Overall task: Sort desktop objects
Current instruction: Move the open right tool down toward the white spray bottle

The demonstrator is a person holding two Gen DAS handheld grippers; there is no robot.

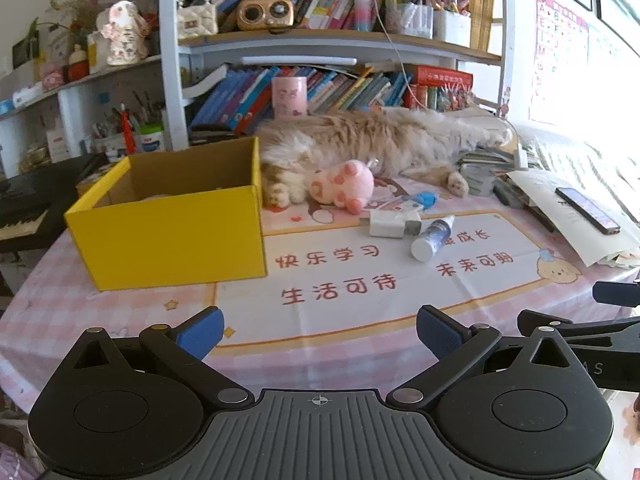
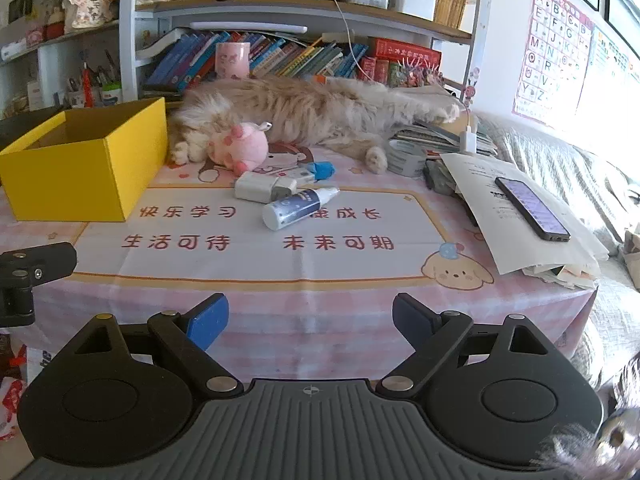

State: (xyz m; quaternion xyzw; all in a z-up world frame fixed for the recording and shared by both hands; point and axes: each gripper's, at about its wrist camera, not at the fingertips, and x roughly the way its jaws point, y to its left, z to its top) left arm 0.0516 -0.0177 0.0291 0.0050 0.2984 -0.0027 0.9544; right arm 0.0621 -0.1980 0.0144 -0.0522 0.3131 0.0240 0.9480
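An open yellow box (image 1: 172,236) (image 2: 80,172) stands at the table's left. Right of it lie a pink paw plush (image 1: 344,186) (image 2: 242,146), a white charger block (image 1: 390,224) (image 2: 256,187), a small blue item (image 1: 424,199) (image 2: 322,169) and a white-and-blue spray bottle (image 1: 432,238) (image 2: 298,207) on its side. My left gripper (image 1: 318,334) is open and empty over the table's near edge. My right gripper (image 2: 310,320) is open and empty, just in front of the table edge. Part of the right gripper shows at the right of the left wrist view (image 1: 580,326).
A fluffy orange cat (image 1: 380,140) (image 2: 312,110) lies along the back of the table, its paws against the plush. A black phone (image 1: 588,210) (image 2: 532,208) rests on papers (image 2: 532,224) at the right. Bookshelves (image 2: 280,16) stand behind. A dark keyboard (image 1: 24,216) sits at the left.
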